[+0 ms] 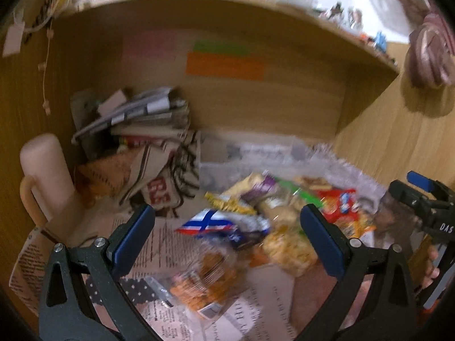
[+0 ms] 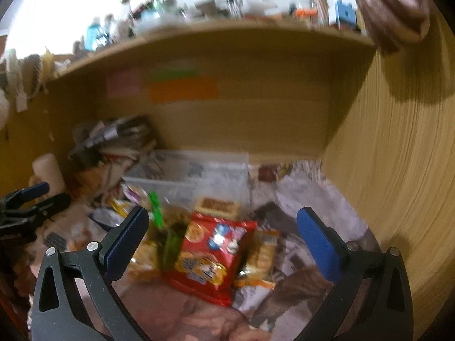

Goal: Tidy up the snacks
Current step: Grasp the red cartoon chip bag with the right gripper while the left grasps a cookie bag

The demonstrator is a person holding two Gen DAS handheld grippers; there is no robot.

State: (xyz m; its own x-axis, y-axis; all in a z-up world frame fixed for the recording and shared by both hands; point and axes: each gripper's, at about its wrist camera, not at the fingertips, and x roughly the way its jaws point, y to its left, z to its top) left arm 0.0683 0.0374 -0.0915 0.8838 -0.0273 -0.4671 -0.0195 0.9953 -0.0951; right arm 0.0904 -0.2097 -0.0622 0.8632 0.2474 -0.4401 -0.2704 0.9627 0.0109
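Note:
A pile of snack packets lies on newspaper inside a wooden desk alcove. In the left wrist view my left gripper (image 1: 227, 224) is open and empty above a blue-and-white packet (image 1: 210, 223), a clear bag of orange snacks (image 1: 210, 281) and a yellow bag (image 1: 287, 250). A red snack bag (image 1: 339, 204) lies to the right. In the right wrist view my right gripper (image 2: 223, 233) is open and empty over the same red snack bag (image 2: 212, 255), with a green packet (image 2: 167, 238) on its left. A clear plastic container (image 2: 193, 179) stands behind the pile. Both views are blurred.
A pink mug (image 1: 47, 176) stands at the left. Stacked papers and a printed cloth bag (image 1: 159, 170) fill the back left corner. Wooden side walls (image 2: 398, 170) close in the alcove; a cluttered shelf (image 1: 227, 2) runs overhead. The other gripper shows at the right edge (image 1: 426, 207).

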